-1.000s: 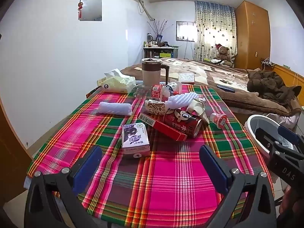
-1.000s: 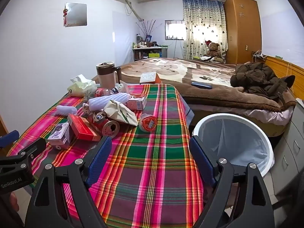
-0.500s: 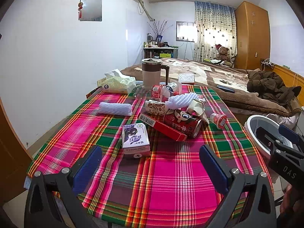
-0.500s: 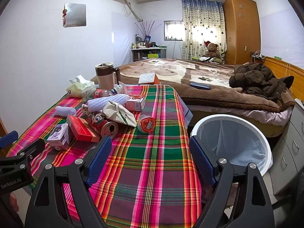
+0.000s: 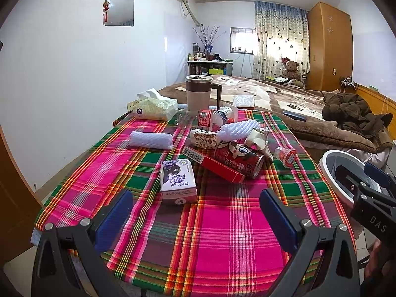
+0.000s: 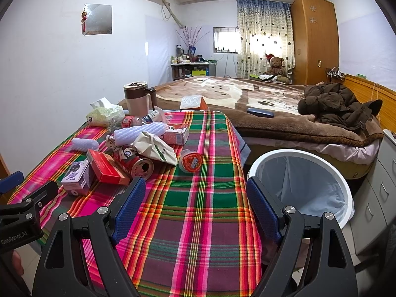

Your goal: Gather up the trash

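Note:
A heap of trash lies mid-table on the plaid cloth (image 5: 222, 222): a purple-white carton (image 5: 177, 179), a flat red box (image 5: 212, 164), a red can (image 5: 237, 158) on its side, a small jelly cup (image 5: 285, 154), white foam sleeves (image 5: 151, 139) and a crumpled paper bag (image 6: 154, 147). My left gripper (image 5: 195, 215) hovers open over the near edge, just short of the carton. In the right wrist view my right gripper (image 6: 193, 206) is open above the table's right edge, beside the white bin (image 6: 303, 185) with a plastic liner. Both hold nothing.
At the table's far end stand a brown-lidded jug (image 5: 199, 94) and a tissue pack (image 5: 154, 106). A bed (image 6: 247, 99) with a brown blanket lies behind, a dark coat (image 6: 339, 104) on it. Grey drawers (image 6: 378, 193) stand right of the bin; a white wall runs along the left.
Both grippers have drifted slightly forward and up; the table and bin sit a little lower and nearer in view. Nothing was grasped or moved.

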A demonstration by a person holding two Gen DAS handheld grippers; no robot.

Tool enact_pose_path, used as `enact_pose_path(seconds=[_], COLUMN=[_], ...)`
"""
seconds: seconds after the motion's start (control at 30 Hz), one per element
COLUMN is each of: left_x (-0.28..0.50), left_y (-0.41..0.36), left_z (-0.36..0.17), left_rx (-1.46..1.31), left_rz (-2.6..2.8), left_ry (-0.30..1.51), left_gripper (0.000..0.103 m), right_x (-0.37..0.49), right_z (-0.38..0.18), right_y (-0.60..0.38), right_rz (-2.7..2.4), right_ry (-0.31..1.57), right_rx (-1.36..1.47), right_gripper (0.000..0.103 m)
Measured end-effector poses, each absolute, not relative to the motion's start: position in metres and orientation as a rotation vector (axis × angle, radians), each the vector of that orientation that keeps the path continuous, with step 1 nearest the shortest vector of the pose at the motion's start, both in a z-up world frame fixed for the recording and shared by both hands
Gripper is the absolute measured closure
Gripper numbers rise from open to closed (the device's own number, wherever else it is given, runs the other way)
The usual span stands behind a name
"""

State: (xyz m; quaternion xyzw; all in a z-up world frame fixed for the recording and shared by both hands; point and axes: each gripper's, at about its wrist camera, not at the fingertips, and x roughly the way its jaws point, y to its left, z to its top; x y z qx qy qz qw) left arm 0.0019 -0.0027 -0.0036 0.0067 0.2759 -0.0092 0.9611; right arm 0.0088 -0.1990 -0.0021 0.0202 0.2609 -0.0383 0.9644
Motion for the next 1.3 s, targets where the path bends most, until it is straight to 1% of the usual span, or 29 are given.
enact_pose_path(seconds=[1.3], left_x=[0.0035], left_y=[0.0021], left_z=[-0.0011], left_rx=[0.008], left_rz=[-0.011], left_ry=[0.566], left_gripper=[0.0], right_x=[0.0068], right_z=[-0.0008], right_y=[-0.2005], right_rz=[-0.086], right_ry=[0.526], right_rx=[0.029], right_gripper=[0.018])
